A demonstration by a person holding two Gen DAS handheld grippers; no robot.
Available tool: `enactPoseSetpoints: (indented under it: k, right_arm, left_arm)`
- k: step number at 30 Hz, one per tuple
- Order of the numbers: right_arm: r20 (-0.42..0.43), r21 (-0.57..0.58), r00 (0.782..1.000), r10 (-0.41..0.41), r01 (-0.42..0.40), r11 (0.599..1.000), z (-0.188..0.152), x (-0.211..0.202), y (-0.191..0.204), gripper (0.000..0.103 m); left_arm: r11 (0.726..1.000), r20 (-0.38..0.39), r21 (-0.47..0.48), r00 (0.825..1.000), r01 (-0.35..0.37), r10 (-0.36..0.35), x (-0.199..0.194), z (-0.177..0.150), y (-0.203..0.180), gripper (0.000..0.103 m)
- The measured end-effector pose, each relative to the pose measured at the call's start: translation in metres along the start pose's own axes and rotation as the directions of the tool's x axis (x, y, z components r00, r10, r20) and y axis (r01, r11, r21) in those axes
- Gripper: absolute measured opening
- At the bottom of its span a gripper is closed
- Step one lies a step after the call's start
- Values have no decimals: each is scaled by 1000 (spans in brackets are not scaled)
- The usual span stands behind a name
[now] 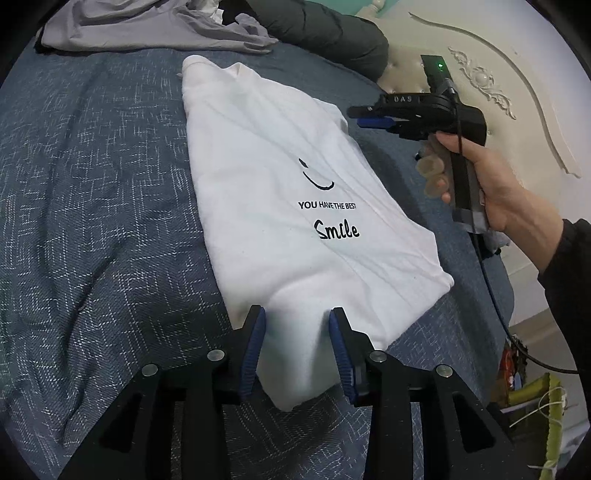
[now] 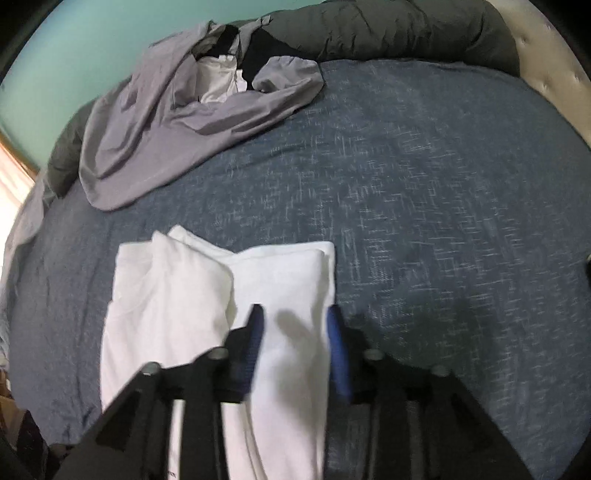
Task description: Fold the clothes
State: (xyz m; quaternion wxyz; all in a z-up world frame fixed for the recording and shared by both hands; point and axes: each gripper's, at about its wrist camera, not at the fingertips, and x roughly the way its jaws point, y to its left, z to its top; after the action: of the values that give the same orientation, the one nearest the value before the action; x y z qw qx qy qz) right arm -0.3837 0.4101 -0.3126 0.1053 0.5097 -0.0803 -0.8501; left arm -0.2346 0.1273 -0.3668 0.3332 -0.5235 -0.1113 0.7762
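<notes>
1 white tee (image 1: 295,206), 1 grey garment (image 1: 147,26), 2 open grippers (image 1: 297,317).

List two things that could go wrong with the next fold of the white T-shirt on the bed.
1. The left hand-held gripper is open astride the white T-shirt; closing might pinch only the top layer, undoing the fold.
2. The right hand-held gripper hovers open; dragging could bunch the blue bedspread.

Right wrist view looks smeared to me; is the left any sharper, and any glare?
Right wrist view: motion blur smears the gripper fingers and white t-shirt. Left wrist view: sharp, the shirt's print legible. Both: fisheye bending, soft light, no glare.
</notes>
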Motion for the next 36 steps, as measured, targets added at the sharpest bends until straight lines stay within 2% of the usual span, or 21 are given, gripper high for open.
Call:
enactPoseSetpoints:
  k: [5, 6, 7, 8, 11, 13, 17, 22, 25, 27, 28, 29, 31, 36]
  right_arm:
    - [15, -7, 1000, -10, 10, 1000, 1, 7, 0, 37]
    - [19, -11, 1000, -15, 15, 1000, 2, 8, 0, 32]
    - [22, -14, 1000, -20, 20, 1000, 2, 9, 0, 18]
    - [26, -18, 999, -25, 26, 1000, 2, 9, 0, 9]
    - [37, -30, 999, -40, 41, 999, 3, 12, 1, 2]
    - [44, -38, 998, -50, 52, 998, 3, 14, 1, 1]
    - [56, -17, 991, -121, 122, 992, 5, 11, -10, 0]
    - [95, 56, 995, -38, 33, 998, -3, -12, -24, 1]
    - [57, 57, 997, 44, -48, 997, -18, -28, -23, 1]
    - [35, 42, 996, 82, -84, 996, -36, -42, -21, 4]
    - [20, 47, 994, 109, -110, 993, -44, -47, -22, 13]
    - [5, 52, 991, 135, -135, 989, -52, -52, -23, 35]
    - [-5, 77, 982, 190, -189, 979, -72, -65, -29, 53]
    - [-74, 76, 970, 234, -228, 971, -112, -76, -35, 53]
  left_arm:
    - [1000, -1, 9, 1000, 3, -3, -1, -5, -2, 42]
    - [1000, 1, 6, 1000, 6, -6, -1, -7, -1, 43]
    - [1000, 2, 3, 1000, 8, -8, -1, -7, 0, 43]
    - [1000, 3, 3, 1000, 9, -9, -3, -7, 2, 43]
    - [1000, 6, 6, 1000, 11, -11, -3, -7, 1, 43]
    - [1000, 9, 1, 1000, 15, -15, -2, -8, 2, 43]
    - [1000, 11, -2, 1000, 15, -15, -2, -8, 2, 44]
    - [1000, 11, -13, 1000, 9, -9, -6, -9, 4, 44]
    - [1000, 12, -22, 1000, -4, 4, -10, -8, 3, 44]
    - [999, 17, -38, 1000, -16, 17, -15, -8, 5, 44]
    - [999, 20, -49, 1000, -23, 24, -17, -8, 6, 46]
    - [998, 19, -59, 999, -28, 29, -18, -8, 8, 49]
    - [996, 17, -89, 999, -29, 30, -19, -7, 11, 54]
    - [983, 23, -181, 1000, -12, 16, -24, -5, 21, 55]
